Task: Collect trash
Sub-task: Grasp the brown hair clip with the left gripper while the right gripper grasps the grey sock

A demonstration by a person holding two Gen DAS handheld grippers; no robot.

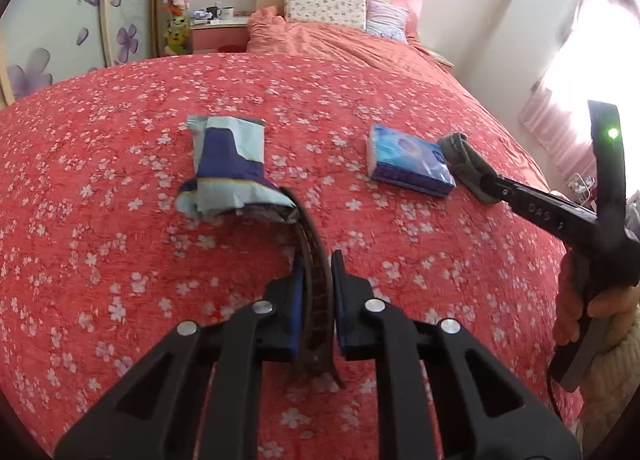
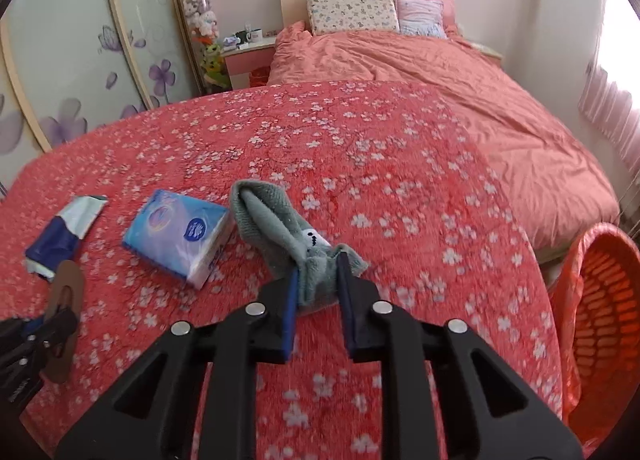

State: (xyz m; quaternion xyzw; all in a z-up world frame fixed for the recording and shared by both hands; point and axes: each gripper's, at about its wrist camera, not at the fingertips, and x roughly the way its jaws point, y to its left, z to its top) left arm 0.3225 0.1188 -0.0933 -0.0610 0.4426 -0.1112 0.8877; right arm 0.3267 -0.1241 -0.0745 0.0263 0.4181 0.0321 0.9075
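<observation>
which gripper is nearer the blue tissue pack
Right. The right gripper, shut on a grey sock, sits just beside the tissue pack. The left gripper, holding a brown insole, is farther off.

- My left wrist camera looks down along its fingers (image 1: 298,280), close over the red flower-print bed cover (image 1: 120,260), toward the headboard.
- My right one faces likewise; both share the blue tissue pack (image 1: 408,165) (image 2: 180,234).

Left hand-held gripper (image 1: 314,260): black plastic linkage frame, silver round rivets, blue pads (image 1: 297,280). Right hand-held gripper (image 2: 318,266): same build; green light on black handle. Cream knit sleeve (image 1: 612,364).
</observation>
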